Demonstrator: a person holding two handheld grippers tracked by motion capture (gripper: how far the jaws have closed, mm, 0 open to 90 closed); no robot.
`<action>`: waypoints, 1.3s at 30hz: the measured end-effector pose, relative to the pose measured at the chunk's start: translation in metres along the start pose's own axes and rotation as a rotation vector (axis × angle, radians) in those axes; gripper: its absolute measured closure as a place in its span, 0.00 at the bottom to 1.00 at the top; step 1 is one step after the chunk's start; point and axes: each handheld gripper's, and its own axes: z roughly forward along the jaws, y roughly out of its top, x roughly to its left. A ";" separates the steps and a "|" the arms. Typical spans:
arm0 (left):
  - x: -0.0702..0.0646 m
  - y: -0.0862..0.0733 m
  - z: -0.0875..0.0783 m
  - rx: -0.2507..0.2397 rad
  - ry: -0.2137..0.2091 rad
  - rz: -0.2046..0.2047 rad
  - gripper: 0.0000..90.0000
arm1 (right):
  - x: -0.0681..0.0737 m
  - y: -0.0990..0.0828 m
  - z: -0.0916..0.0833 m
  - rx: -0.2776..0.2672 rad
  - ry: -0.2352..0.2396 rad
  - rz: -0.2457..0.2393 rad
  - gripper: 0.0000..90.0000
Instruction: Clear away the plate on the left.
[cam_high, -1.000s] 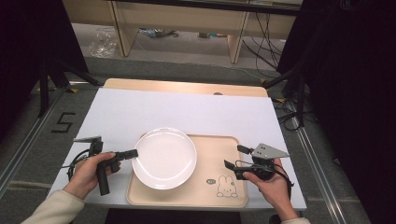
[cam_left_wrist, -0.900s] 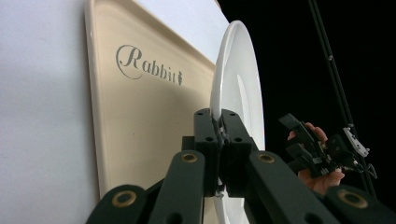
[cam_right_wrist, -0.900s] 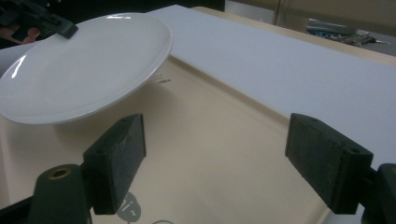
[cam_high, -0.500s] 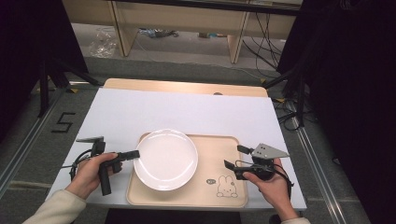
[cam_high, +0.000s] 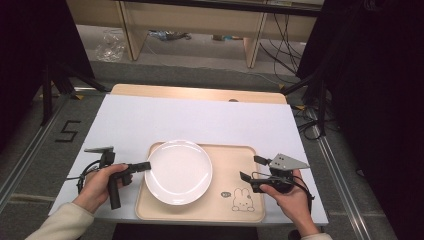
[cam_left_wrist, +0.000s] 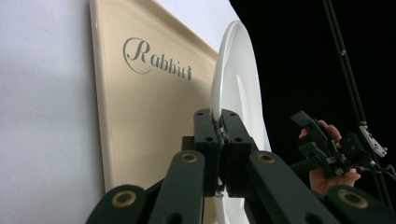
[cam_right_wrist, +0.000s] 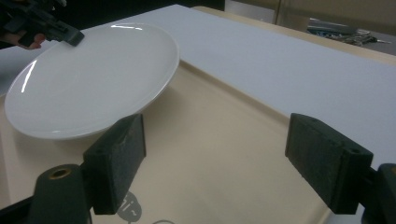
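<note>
We look down on a white-covered table (cam_high: 200, 120) with a beige tray (cam_high: 230, 165) at its near edge. A white plate (cam_high: 178, 172) sits over the tray's left half, its rim lifted clear of the tray on the far side. Our left hand (cam_high: 97, 182) reaches in from the left, and its left gripper (cam_high: 142, 166) pinches the plate's left rim between pressed-together jaws. Our right hand (cam_high: 290, 192) rests at the tray's right edge, the right gripper (cam_high: 248, 168) spread wide over the tray.
</note>
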 end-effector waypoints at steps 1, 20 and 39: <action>0.000 0.000 0.000 -0.003 0.001 0.000 0.96 | 0.000 0.000 0.000 -0.001 0.003 0.001 0.24; 0.004 0.000 0.006 0.013 0.032 -0.005 0.95 | 0.001 0.000 0.000 0.003 0.004 0.014 0.24; 0.005 0.001 0.008 0.035 0.082 0.067 0.93 | 0.001 0.000 0.000 0.006 0.005 0.016 0.24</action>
